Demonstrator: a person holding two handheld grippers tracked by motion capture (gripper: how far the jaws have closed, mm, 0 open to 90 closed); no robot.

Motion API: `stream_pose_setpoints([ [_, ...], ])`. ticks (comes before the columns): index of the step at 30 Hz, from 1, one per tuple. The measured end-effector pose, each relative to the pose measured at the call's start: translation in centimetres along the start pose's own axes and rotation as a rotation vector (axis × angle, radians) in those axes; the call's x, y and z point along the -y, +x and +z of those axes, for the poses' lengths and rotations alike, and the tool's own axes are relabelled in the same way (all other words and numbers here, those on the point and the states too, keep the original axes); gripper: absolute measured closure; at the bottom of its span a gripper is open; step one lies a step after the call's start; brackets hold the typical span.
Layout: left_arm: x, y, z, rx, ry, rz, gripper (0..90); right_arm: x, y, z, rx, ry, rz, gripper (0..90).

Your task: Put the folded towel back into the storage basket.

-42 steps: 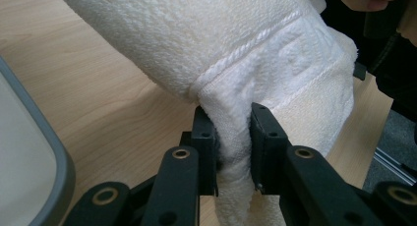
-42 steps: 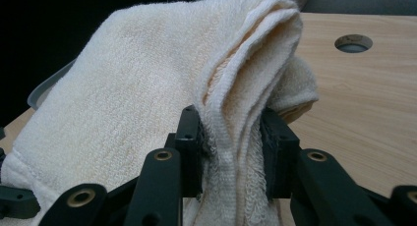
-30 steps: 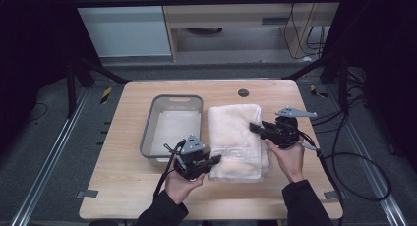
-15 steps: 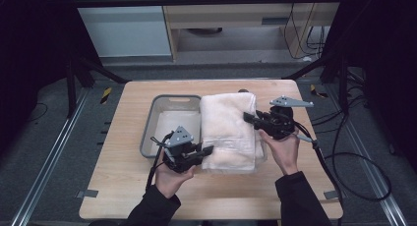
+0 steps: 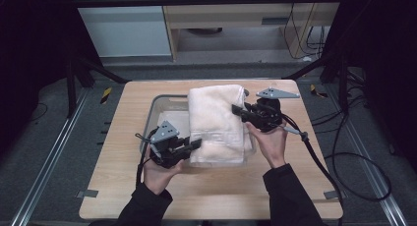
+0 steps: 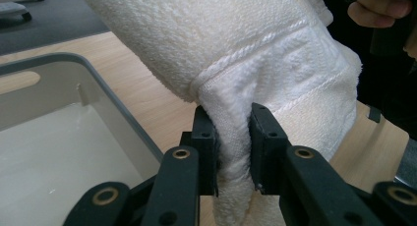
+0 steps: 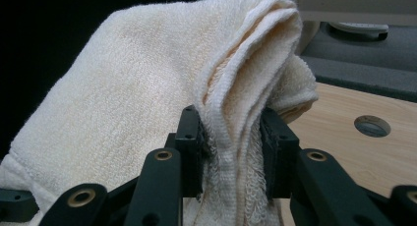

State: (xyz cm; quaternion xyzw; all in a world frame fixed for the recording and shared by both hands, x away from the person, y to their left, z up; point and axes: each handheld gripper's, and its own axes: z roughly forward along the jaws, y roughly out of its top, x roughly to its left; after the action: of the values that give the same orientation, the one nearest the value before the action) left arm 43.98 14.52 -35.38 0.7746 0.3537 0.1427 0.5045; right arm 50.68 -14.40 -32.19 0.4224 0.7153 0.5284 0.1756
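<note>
At the centre of the high view, the folded towel (image 5: 216, 123) has moved left across the bench (image 5: 123, 191) since 1 second ago and now hangs over the grey tray (image 5: 156, 108), covering its right part. That suggests it is being carried into the tray. The left gripper (image 5: 194, 145) is clamped on the towel's lower edge, the right gripper (image 5: 237, 109) on its right edge. In the left gripper view the tray's visible pale floor holds nothing.

One folded cream terry towel (image 5: 216, 119) is counted, one grey rectangular plastic bin (image 5: 160, 107), one light wooden table (image 5: 123, 127), and two black two-jaw grippers: left gripper (image 5: 198, 144), right gripper (image 5: 235, 108).
</note>
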Motion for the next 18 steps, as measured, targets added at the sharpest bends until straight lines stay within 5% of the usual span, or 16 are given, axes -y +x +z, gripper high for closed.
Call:
stream_pose_setpoints([
  [18,-0.3,2.8,-2.5,-0.063,-0.034,-0.038,74.8,-2.2,2.6,3.2,-0.015,-0.023,-0.026,66.8],
])
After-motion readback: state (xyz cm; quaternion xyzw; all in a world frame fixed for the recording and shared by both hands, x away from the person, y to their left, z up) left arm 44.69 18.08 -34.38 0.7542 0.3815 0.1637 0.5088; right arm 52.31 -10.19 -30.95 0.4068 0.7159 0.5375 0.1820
